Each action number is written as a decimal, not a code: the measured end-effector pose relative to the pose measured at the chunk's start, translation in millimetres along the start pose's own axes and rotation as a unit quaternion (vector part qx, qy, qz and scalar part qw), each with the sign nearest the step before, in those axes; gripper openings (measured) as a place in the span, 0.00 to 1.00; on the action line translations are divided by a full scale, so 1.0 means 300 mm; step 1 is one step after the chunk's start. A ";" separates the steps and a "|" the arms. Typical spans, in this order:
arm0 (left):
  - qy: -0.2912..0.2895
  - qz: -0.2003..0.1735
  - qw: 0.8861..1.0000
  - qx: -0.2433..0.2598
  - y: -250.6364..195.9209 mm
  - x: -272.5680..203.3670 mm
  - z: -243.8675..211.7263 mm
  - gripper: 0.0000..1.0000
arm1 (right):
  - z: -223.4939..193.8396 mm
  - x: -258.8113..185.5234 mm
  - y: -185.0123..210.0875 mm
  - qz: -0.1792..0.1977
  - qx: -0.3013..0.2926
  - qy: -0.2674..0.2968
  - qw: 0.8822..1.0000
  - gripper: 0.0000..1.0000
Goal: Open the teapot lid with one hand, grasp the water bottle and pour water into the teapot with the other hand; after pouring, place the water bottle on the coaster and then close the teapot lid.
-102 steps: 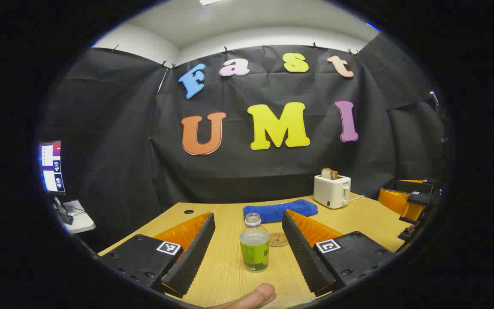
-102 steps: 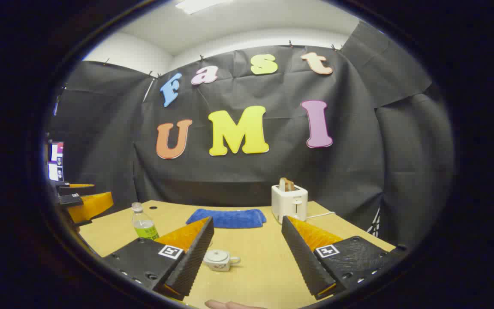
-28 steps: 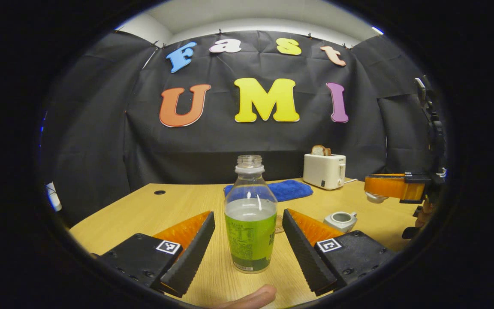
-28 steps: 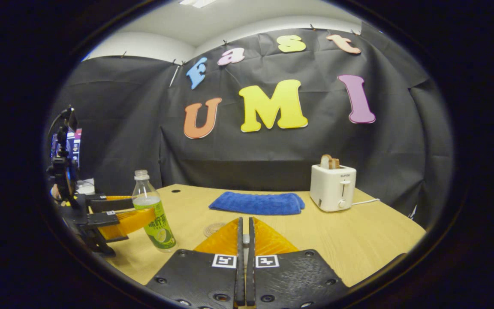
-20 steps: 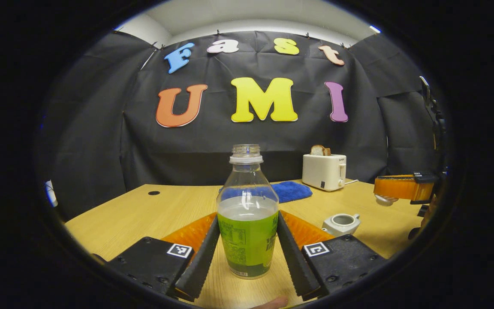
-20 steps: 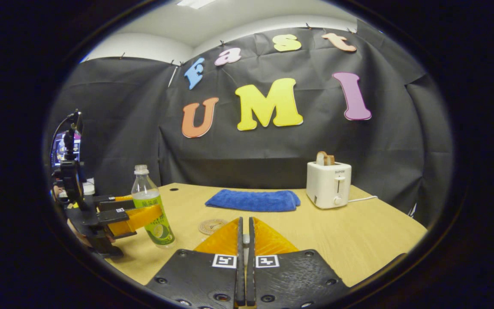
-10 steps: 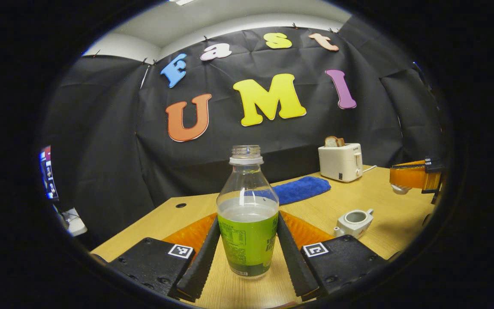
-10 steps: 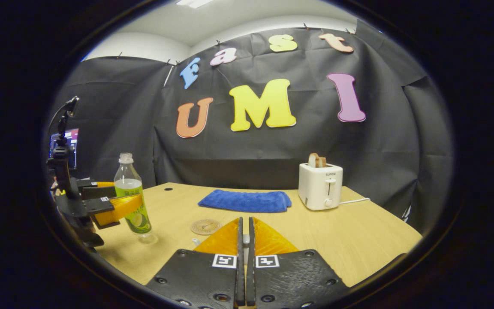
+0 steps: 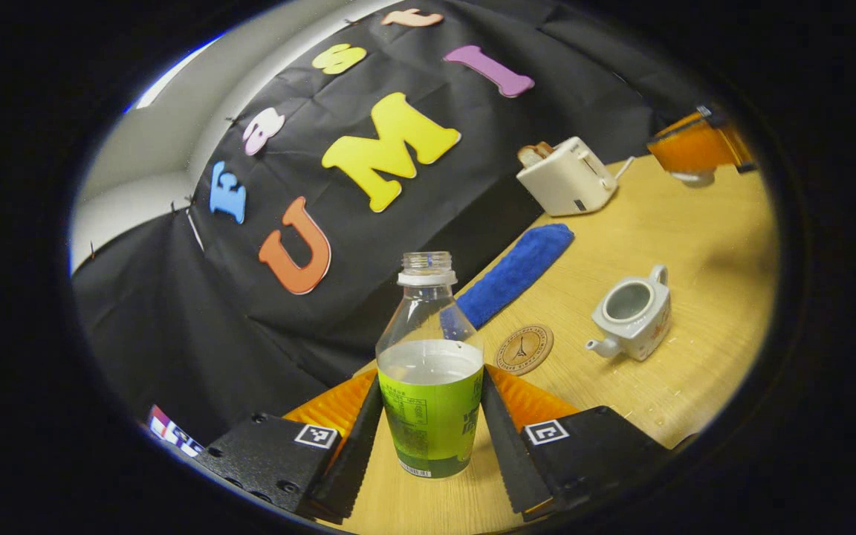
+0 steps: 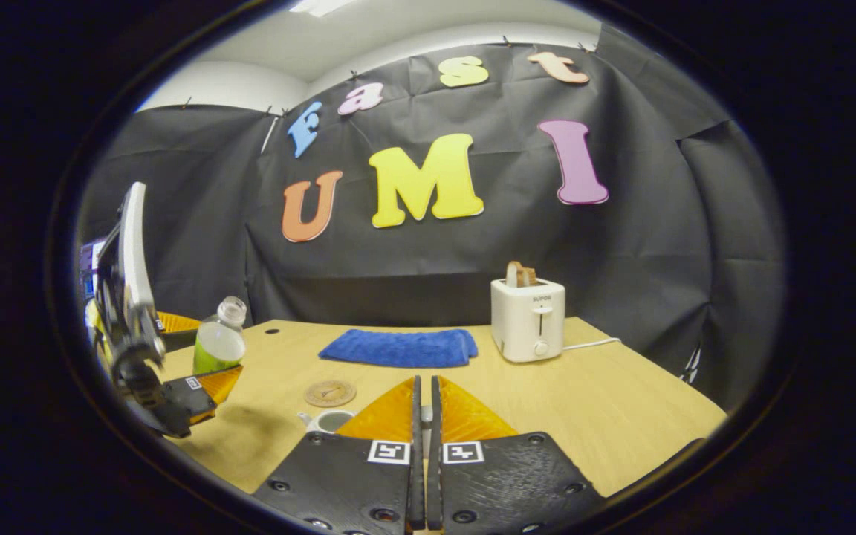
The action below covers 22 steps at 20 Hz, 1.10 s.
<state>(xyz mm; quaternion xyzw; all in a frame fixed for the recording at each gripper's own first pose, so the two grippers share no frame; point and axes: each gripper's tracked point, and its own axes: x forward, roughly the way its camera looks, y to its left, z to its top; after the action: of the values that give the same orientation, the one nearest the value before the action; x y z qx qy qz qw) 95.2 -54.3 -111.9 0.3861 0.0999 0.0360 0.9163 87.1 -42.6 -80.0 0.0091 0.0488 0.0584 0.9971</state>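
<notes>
Left gripper [image 9: 428,416] clamped on the water bottle [image 9: 430,386], uncapped, lifted and tilted. Open teapot [image 9: 632,312] at three o'clock, coaster [image 9: 524,348] beside it. Right gripper [image 10: 422,416] pinched nearly closed; lid [image 9: 692,177] beneath it, grip unclear.

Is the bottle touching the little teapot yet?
Apart. In the left gripper view the water bottle sits clamped in the left gripper, and bare table plus the coaster lie between it and the open teapot.
</notes>
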 end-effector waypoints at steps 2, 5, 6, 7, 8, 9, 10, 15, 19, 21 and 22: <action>0.009 -0.007 0.999 0.045 -0.031 0.008 0.003 0.76 | 0.011 -0.002 -0.063 -0.026 -0.003 -0.005 1.000 0.01; 0.006 -0.009 0.990 0.140 -0.050 -0.006 0.031 0.76 | 0.007 0.000 -0.112 -0.045 -0.009 -0.004 0.999 0.00; 0.008 -0.011 0.986 0.167 -0.055 -0.007 0.035 0.76 | 0.008 -0.005 -0.115 -0.044 -0.006 -0.004 0.999 0.01; 0.009 -0.015 0.981 0.191 -0.063 -0.002 0.030 0.76 | 0.016 -0.011 -0.123 -0.047 -0.005 -0.005 0.999 0.01; 0.011 -0.017 0.977 0.214 -0.068 0.007 0.032 0.76 | 0.020 -0.013 -0.136 -0.053 -0.006 -0.006 0.999 0.01; 0.013 -0.020 0.971 0.239 -0.078 0.023 0.039 0.76 | 0.030 -0.022 -0.145 -0.058 -0.010 -0.010 0.998 0.01; 0.013 -0.022 0.964 0.265 -0.076 0.042 0.042 0.76 | 0.042 -0.027 -0.151 -0.063 -0.016 -0.015 0.998 0.01; 0.017 -0.030 0.920 0.390 -0.080 0.084 0.057 0.76 | 0.073 -0.046 -0.163 -0.071 -0.020 -0.026 0.997 0.00; 0.005 -0.016 0.883 0.469 -0.086 0.063 0.099 0.76 | 0.061 -0.042 -0.166 -0.067 -0.010 -0.018 0.998 0.01; 0.005 -0.007 0.867 0.499 -0.081 0.060 0.127 0.76 | 0.061 -0.045 -0.162 -0.063 -0.003 -0.016 0.998 0.01; 0.005 -0.001 0.862 0.508 -0.068 0.057 0.134 0.76 | 0.068 -0.051 -0.154 -0.058 -0.001 -0.018 0.998 0.01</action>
<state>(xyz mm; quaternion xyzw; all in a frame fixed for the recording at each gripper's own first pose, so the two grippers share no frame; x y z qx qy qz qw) 120.1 -94.5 -101.7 0.7974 0.1096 -0.0189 0.5931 79.4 -90.5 -59.4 0.0064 0.0309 0.0001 0.9995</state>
